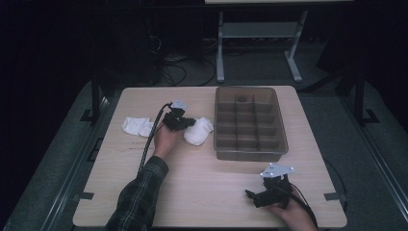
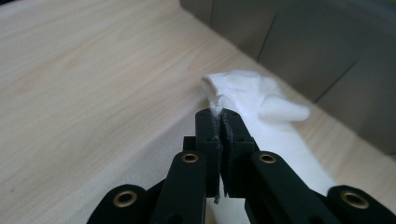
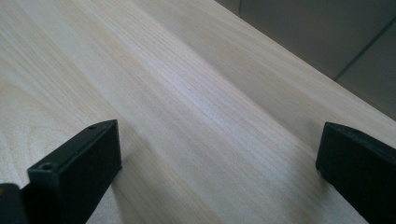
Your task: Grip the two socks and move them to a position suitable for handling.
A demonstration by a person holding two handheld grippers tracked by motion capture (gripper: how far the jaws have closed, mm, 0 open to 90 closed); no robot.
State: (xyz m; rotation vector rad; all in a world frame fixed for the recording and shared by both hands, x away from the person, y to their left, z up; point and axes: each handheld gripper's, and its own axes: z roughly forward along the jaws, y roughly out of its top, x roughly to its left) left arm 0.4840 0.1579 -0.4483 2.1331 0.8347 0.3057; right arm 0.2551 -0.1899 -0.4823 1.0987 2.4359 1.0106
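Left gripper [image 1: 185, 123] is clamping the near edge of the soft white cloth sock [image 1: 198, 130] at frame centre, its length running rightward toward the grey plastic divided bin [image 1: 250, 153] just beside, while right gripper [image 1: 251, 196] is idling agape, lower right.

White socks [image 1: 198, 130] lie on the pale wood-grain surface [image 1: 202, 192]; the divided bin [image 1: 250, 122] is grey-brown, the sleeve [image 1: 139, 197] plaid.

Divided bin [image 1: 250, 149] walls off sock's [image 1: 199, 131] right side.
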